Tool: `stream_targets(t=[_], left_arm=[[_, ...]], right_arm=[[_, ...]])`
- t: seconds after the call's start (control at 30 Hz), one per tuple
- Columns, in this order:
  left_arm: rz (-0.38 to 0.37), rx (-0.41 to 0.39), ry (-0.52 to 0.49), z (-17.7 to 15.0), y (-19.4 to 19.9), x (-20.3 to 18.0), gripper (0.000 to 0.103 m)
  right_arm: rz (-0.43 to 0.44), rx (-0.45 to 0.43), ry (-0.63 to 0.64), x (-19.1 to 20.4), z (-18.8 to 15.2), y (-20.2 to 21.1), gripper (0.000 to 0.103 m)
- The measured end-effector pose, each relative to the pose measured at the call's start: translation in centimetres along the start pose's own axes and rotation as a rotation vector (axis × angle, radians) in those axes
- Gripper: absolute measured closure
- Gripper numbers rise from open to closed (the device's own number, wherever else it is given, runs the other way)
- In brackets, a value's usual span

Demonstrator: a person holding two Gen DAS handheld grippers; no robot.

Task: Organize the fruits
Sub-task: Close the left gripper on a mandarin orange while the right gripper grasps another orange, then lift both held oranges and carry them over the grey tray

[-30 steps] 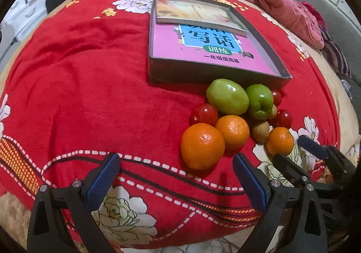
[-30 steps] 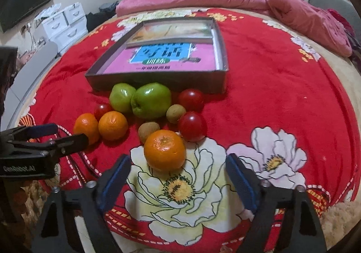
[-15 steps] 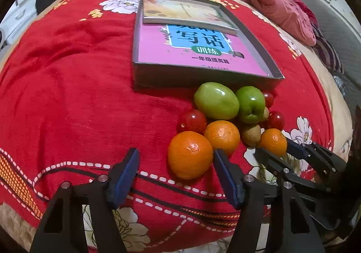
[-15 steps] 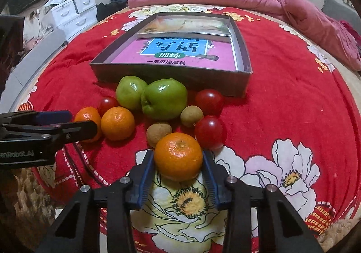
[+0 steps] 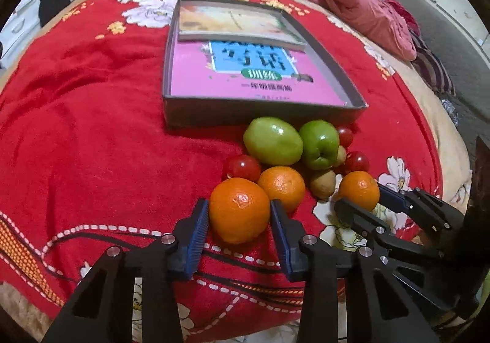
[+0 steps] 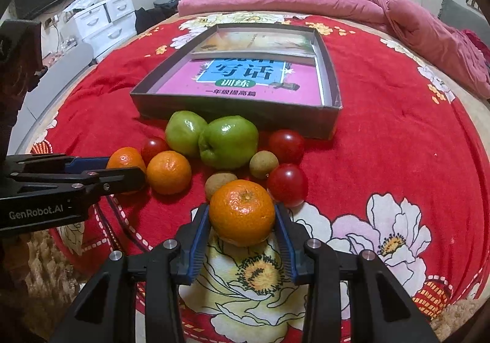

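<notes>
- Fruits sit in a loose heap on the red floral blanket (image 5: 92,128) of the bed, just in front of the shallow grey box (image 5: 263,115) that has books lying in it.
- Green fruits (image 6: 228,141) lie nearest the box wall; red tomatoes (image 6: 286,145), small brown fruits (image 6: 263,164) and a loose orange (image 6: 168,171) fill the middle of the heap.
- Step in hand, as I read it: double pick, one orange per hand, both from the near edge of the heap.
- Left gripper (image 5: 239,222): jaws closing, left orange (image 5: 239,210) between the fingers (image 5: 199,225), pads look to be on both flanks.
- Right gripper (image 6: 242,222): fingers (image 6: 283,229) clamped on the right orange (image 6: 242,211), which sits over the white flower print.
- Neither orange looks lifted yet; both seem to rest on the blanket.
- Next move likely calls for a straight lift clear of the neighbours, then a carry over the box wall, probably onto the pink book cover (image 6: 245,86).
- Risk: the left orange touches the loose orange behind it, so a skewed lift could roll the heap.
</notes>
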State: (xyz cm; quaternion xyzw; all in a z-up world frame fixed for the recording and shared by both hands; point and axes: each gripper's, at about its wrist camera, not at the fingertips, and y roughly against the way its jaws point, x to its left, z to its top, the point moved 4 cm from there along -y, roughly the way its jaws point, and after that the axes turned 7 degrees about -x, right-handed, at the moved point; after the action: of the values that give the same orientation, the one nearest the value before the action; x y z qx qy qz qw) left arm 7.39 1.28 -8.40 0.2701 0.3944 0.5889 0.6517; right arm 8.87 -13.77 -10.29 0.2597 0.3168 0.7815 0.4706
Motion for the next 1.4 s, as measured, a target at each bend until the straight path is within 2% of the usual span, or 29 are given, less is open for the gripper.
stream_targets(t=[0.33, 0.6, 0.97, 1.4], left_arm=[[0.019, -0.067, -0.027, 2.1, 2.6, -0.8, 0.062], [0.038, -0.094, -0.047, 3.7, 3.0, -1.6, 0.062], [0.071, -0.101, -0.044, 6.2, 1.4, -1.9, 0.062], [0.108, -0.103, -0.013, 9.2, -1.4, -1.4, 0.062]], right_arm=[[0.032, -0.084, 0.007, 0.2, 1.8, 2.2, 0.062], [0.046, -0.165, 0.024, 0.2, 4.0, 3.4, 0.062], [0.037, -0.249, 0.020, -1.5, 7.7, 3.0, 0.062], [0.017, -0.251, -0.011, -4.2, 9.9, 0.8, 0.062]])
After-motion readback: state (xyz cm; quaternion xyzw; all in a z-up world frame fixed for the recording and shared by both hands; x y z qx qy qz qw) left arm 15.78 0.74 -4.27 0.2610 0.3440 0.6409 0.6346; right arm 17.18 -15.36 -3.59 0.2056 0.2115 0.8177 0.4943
